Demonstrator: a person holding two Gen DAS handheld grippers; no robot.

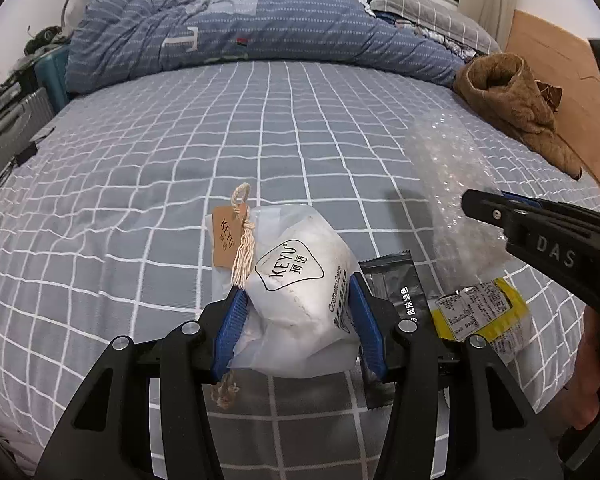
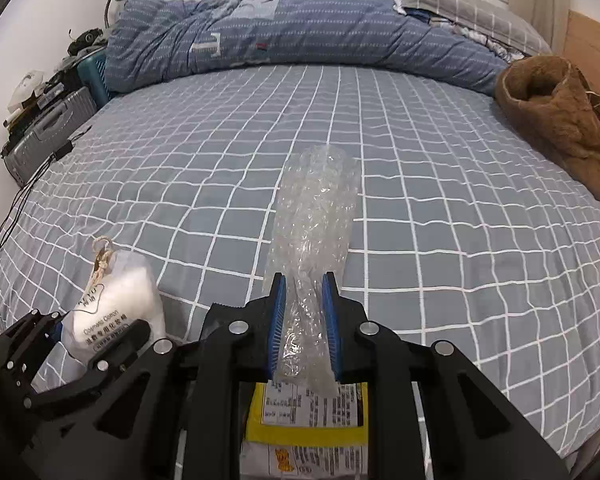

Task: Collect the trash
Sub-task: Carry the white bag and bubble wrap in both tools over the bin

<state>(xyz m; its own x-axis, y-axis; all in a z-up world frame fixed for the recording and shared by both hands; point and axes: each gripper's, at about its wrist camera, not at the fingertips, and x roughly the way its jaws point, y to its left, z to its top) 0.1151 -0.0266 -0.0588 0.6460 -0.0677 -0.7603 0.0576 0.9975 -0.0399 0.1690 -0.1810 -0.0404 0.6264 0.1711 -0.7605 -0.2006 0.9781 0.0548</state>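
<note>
My left gripper [image 1: 298,322] is shut on a white cotton-pad bag [image 1: 300,280] with a brown tag and string, held just above the bed. The same bag [image 2: 114,312] shows at the lower left of the right wrist view, in the left gripper [image 2: 96,344]. My right gripper [image 2: 304,328] is shut on a sheet of clear bubble wrap [image 2: 314,232] that stretches forward over the sheet. In the left wrist view the bubble wrap [image 1: 456,184] hangs from the right gripper's black finger [image 1: 500,216]. A yellow wrapper [image 1: 480,312] and a black sachet [image 1: 400,280] lie on the bed; the yellow wrapper [image 2: 308,412] lies under the right gripper.
The bed has a grey checked sheet [image 1: 220,140]. A rolled blue quilt [image 1: 240,36] lies along the far side, with a brown fleece garment [image 1: 516,104] at the right. Suitcases [image 2: 48,132] and a cable [image 2: 24,196] are off the left edge. A wooden board [image 1: 552,64] stands at the right.
</note>
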